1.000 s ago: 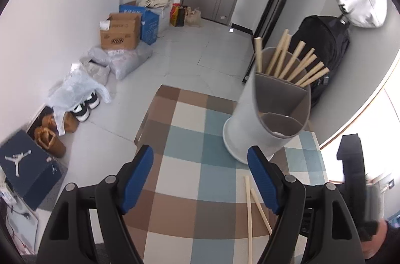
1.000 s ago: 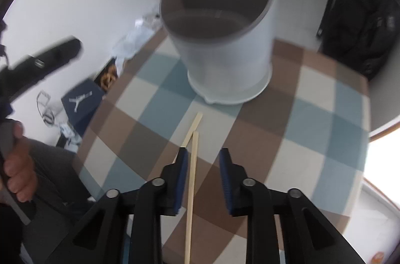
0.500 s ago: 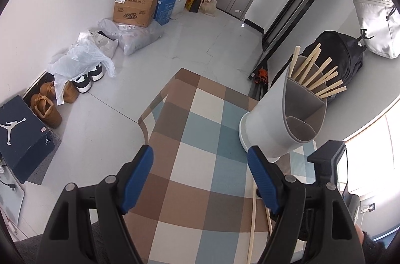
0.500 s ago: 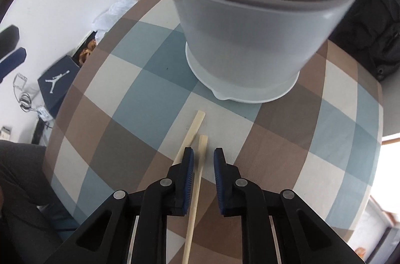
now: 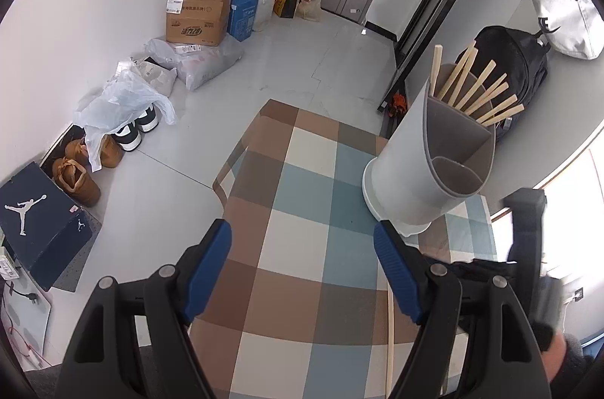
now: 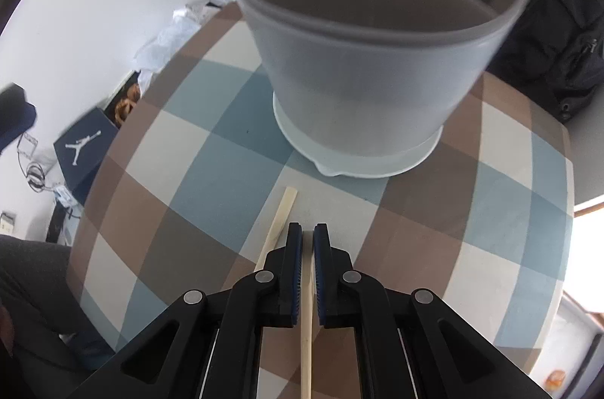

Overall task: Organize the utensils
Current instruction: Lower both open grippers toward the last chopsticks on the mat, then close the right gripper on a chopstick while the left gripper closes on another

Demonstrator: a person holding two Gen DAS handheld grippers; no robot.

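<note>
Chopstick (image 6: 306, 304) now sits clamped between the blue pads of the right tool (image 6: 307, 240); a second ago those pads stood apart on either side of it, and they have just been closing until they pinched the stick. Its tip is hidden between the pads. A second chopstick (image 6: 281, 214) lies just left of the tool on the checked surface (image 6: 211, 172), its far end pointing at the grey utensil holder (image 6: 362, 85), which looms closer in the right wrist view than it did before.

The left tool (image 5: 302, 248) hangs wide open over the cloth with nothing between its fingers, much as it was. To its right the holder stands with a bundle of chopsticks (image 5: 475, 85) in its far compartment; the near compartment looks empty. Beyond the surface's far edge, cardboard boxes (image 5: 198, 17), plastic bags, shoes (image 5: 136, 131) and a black backpack (image 5: 513, 67) line the walls.
</note>
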